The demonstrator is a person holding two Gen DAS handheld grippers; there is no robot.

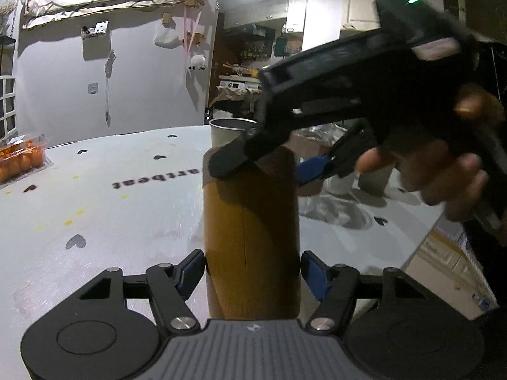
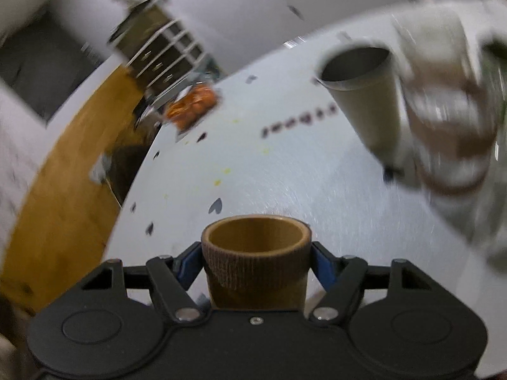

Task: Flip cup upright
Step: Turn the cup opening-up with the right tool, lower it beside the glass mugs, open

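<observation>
Two claws meet on one brown cup (image 1: 250, 231) at this moment: my left claw (image 1: 252, 272) has its blue pads on either side of the lower body, and the right claw (image 2: 256, 262) pinches the top, its black finger crossing the far end in the left view. From the right wrist I look straight into the cup's open mouth, so I judge it is at or near upright, held just over the table (image 1: 120, 221); I cannot tell whether its base touches. Whether the left pads press the wall or only flank it is unclear, since a thin gap shows on the right side. To do this well, I would keep one firm grip, ease the other off, level the rim, and lower until the base sits flat before letting go. The cup is a straight cylinder, matte like cardboard, with a vertical seam and a ribbed band near the rim, so it should dent under hard squeezing. Behind it stands a grey tapered cup (image 2: 361, 91), open end up, near enough to knock. The table cover is smooth and pale with small dark hearts.
</observation>
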